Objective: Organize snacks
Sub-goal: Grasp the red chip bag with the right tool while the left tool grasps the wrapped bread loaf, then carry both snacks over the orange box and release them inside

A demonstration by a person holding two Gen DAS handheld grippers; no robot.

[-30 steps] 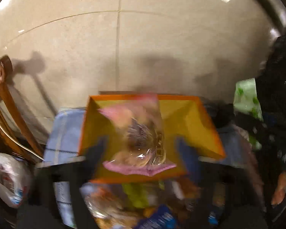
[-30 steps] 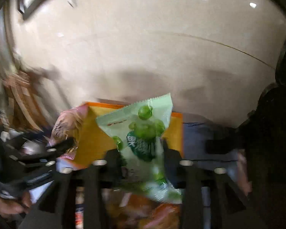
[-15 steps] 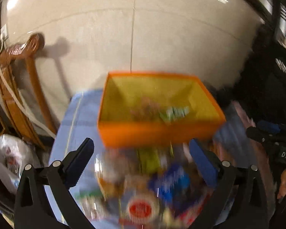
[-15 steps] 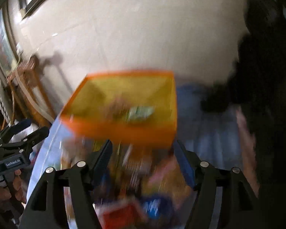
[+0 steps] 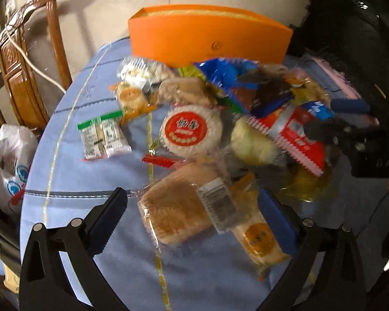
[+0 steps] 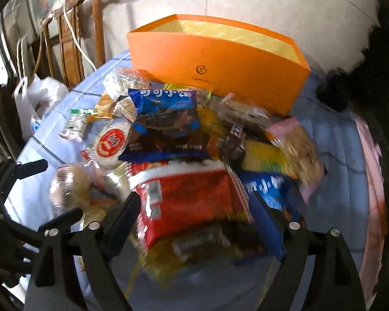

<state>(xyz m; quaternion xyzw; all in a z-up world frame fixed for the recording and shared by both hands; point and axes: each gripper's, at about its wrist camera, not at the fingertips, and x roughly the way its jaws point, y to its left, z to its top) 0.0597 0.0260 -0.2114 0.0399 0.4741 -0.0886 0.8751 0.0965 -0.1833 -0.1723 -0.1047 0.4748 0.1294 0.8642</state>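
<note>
Change: a second ago the left tool (image 5: 192, 223) hung over the orange box (image 6: 215, 64) above a pink-edged clear packet, and the right tool (image 6: 194, 215) held a green pea packet there. Now both tools are down over the snack pile (image 5: 220, 129), and neither packet is between the jaws.
Meaning: I judge two snacks have been delivered and a fresh pick is beginning; most of the pile is not yet sorted.
Left tool: jaws wide, nothing gripped; a wrapped bread slice (image 5: 176, 212) lies between them, pads not pressing.
Right tool: jaws have just been opening and stand wide; a red packet (image 6: 189, 199) lies between them, ungripped.
Snacks: heaped on the blue-clothed bench (image 5: 72, 181), just in front of the box, which sits at 12 o'clock in both views.
Outlier: a green-and-white twin sachet (image 5: 102, 136) lies apart at 9 o'clock of the pile.
Writing: a small dark monogram logo on the box front, the script line beneath too small to read; white characters on a blue packet (image 6: 166, 119) and on the red disc of a round rice cracker (image 5: 192, 129), blurred and not legible.
Surroundings: wooden chair (image 5: 26, 51) at 10 o'clock.
</note>
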